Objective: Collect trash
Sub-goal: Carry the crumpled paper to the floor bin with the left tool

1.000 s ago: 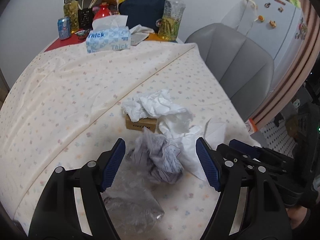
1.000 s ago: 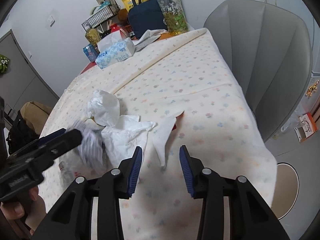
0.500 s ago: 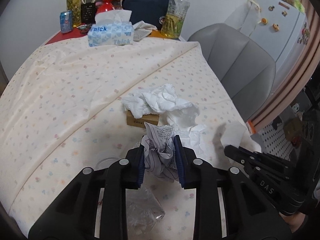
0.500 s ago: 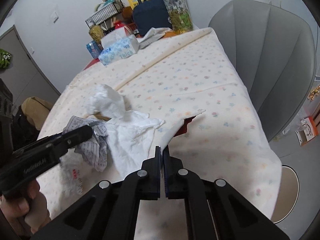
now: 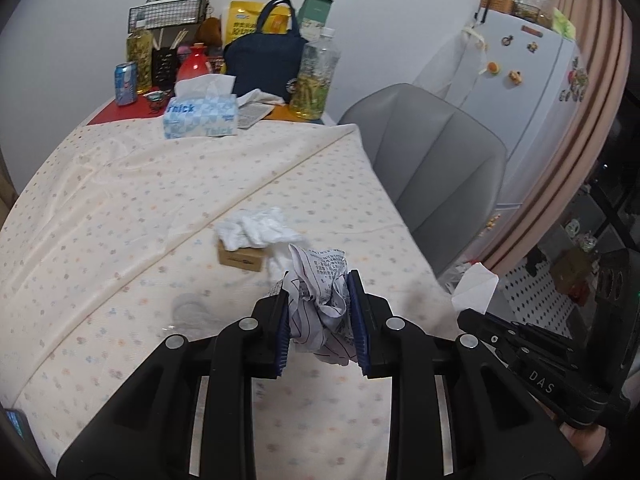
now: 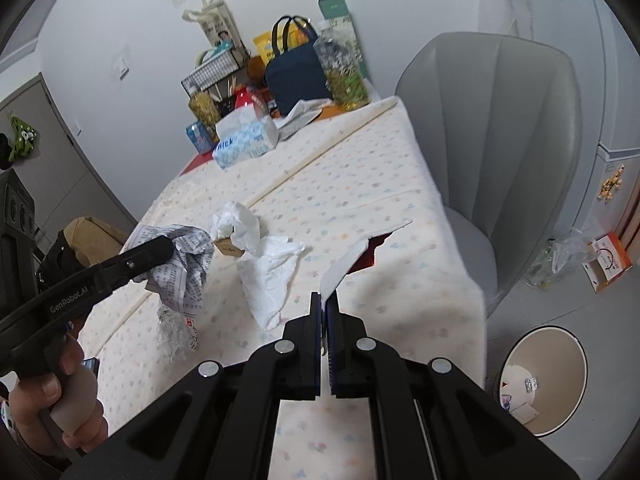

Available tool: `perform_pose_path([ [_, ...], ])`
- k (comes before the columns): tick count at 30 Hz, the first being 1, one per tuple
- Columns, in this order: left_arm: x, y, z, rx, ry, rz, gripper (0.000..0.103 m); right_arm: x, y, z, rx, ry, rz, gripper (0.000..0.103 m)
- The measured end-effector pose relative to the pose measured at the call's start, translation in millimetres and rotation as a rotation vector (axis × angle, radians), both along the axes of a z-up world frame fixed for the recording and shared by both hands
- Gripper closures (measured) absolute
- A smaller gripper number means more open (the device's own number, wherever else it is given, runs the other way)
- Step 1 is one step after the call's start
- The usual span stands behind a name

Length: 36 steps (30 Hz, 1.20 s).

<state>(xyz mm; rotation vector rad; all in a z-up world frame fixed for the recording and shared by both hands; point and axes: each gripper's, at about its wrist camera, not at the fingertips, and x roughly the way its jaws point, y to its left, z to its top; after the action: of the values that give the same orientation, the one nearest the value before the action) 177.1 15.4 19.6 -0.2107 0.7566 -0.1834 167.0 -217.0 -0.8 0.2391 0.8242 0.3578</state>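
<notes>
I see the table (image 6: 400,176) under a pale flowered cloth. Mid-table sits a small cardboard box (image 5: 241,258) topped by crumpled white tissue (image 5: 256,226), with a flat tissue (image 6: 272,276) just beside it. Toward my near edge lies clear plastic wrap (image 6: 176,330). At the far edge a blue tissue box (image 5: 200,117) rests.

Left wrist view: we look from just behind the left claw (image 5: 320,316), forward and down along the table (image 5: 120,200) toward the far wall; the right claw (image 5: 476,312) sits just right of ours.

Right wrist view: from behind the right claw (image 6: 324,312), facing the same way, close above the table's (image 6: 360,184) near edge.

Shared: tissue box (image 5: 200,114) (image 6: 246,140), chair (image 5: 432,160) (image 6: 500,120), printed paper (image 5: 320,292) (image 6: 188,264).
</notes>
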Motion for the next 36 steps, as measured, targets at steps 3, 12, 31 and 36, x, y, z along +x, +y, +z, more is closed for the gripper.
perform_pose_path([
  [3, -4, -14, 3, -0.013, -0.01, -0.027, 0.077, -9, -15, 7, -0.002, -0.018, -0.023, 0.099],
  [12, -6, -60, 6, -0.045, -0.019, -0.107, 0.077, -32, -61, 16, -0.028, -0.048, -0.081, 0.1],
  [31, 11, -181, -23, -0.063, 0.049, -0.288, 0.078, -52, -180, 1, -0.085, -0.015, -0.272, 0.099],
  [36, 19, -213, -39, -0.059, 0.084, -0.322, 0.078, -54, -212, -12, -0.079, 0.012, -0.315, 0.099],
])
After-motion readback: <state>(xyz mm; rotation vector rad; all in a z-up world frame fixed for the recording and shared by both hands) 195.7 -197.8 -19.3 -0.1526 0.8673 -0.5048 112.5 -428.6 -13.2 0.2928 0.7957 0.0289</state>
